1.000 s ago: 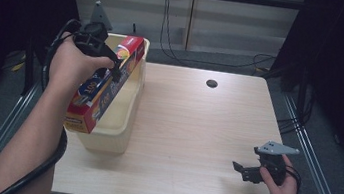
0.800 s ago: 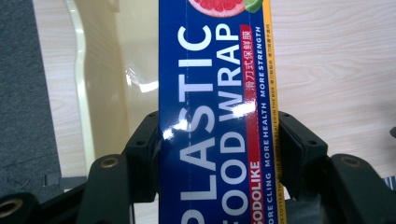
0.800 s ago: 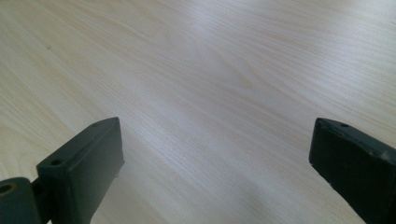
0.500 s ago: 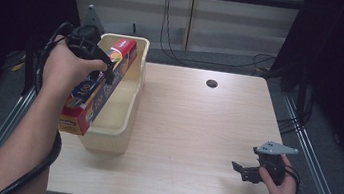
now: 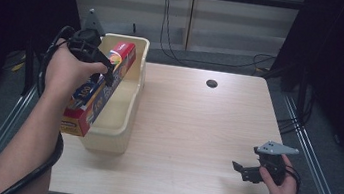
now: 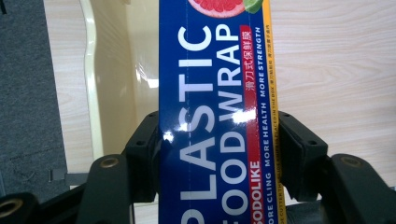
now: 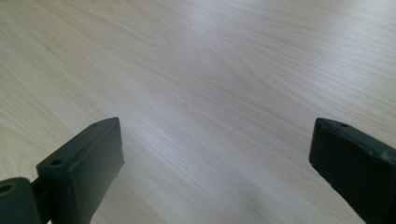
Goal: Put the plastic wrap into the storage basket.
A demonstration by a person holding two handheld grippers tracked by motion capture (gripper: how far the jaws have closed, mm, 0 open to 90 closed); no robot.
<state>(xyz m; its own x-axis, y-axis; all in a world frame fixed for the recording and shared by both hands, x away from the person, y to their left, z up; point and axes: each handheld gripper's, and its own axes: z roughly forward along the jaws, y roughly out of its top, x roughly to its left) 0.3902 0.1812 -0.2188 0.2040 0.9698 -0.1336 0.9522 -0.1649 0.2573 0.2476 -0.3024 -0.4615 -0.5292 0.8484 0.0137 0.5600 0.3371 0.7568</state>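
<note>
A long blue, red and orange box of plastic food wrap (image 5: 98, 90) hangs tilted above the left rim of a cream plastic bin (image 5: 119, 120). My left gripper (image 5: 105, 70) is shut on the box's middle. In the left gripper view both black pads (image 6: 144, 154) press the sides of the box (image 6: 215, 140), with the bin (image 6: 116, 88) below it. My right gripper (image 5: 242, 171) rests low at the table's front right, held by a hand. Its jaws stand wide apart in the right gripper view (image 7: 215, 163) with bare wood between them.
The light wooden table (image 5: 196, 130) has a round cable hole (image 5: 211, 83) near its far edge. Metal rails run along both sides of the table. Cables hang behind the far edge. The bin's inside looks bare where it shows.
The left hand has carried the box a little to the left, from over the bin's inside to above its left rim. The right gripper has stayed put.
</note>
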